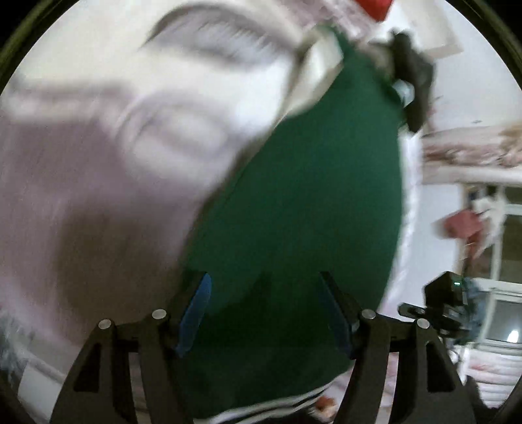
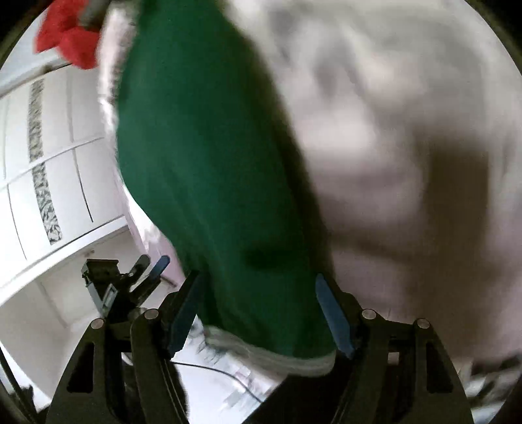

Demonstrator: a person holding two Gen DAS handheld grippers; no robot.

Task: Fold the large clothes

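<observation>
A dark green garment [image 1: 310, 195] with a white striped hem [image 1: 277, 404] lies on a pale pinkish bedsheet [image 1: 81, 195]. My left gripper [image 1: 264, 293] is open, its blue-padded fingers [image 1: 195, 313] spread above the garment's near end. In the right wrist view the same green garment [image 2: 202, 146] runs from the top down between the fingers, with its white hem [image 2: 270, 352] near the camera. My right gripper [image 2: 257, 290] is open over that end. Both views are motion-blurred, so I cannot tell whether the pads touch the cloth.
A red cloth [image 2: 68, 36] lies at the far end of the bed; it also shows in the left wrist view [image 1: 375, 8]. A dark item [image 1: 414, 78] sits by the garment's far edge. White wardrobe doors [image 2: 49, 163] stand left. The other gripper [image 1: 447, 306] appears at right.
</observation>
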